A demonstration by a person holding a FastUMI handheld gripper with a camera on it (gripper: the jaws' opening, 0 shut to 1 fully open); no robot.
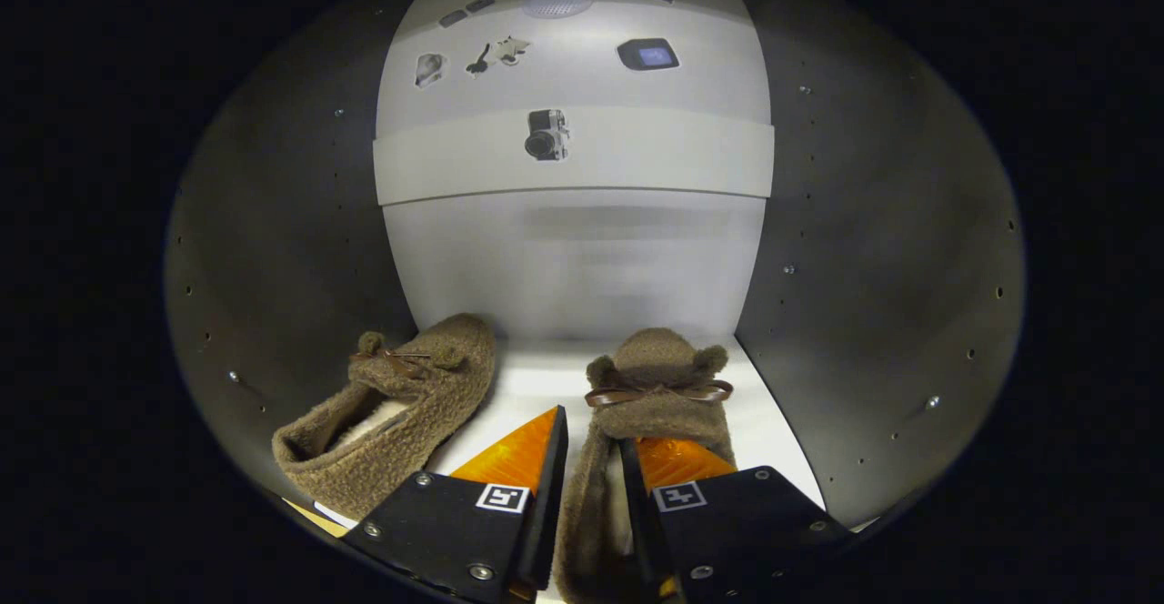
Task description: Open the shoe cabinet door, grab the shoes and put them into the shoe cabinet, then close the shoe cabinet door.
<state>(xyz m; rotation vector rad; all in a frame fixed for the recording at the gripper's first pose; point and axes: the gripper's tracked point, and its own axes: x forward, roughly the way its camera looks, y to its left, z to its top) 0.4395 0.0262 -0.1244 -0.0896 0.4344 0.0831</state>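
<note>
Tool clamped on rt shoe inside cabinet, beside 2nd shoe

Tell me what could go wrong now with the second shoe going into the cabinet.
1. The gripper pinches only one side wall of the right shoe, so it may tip or drag on release.
2. The left shoe lies angled close by; pulling back could nudge it.
</note>
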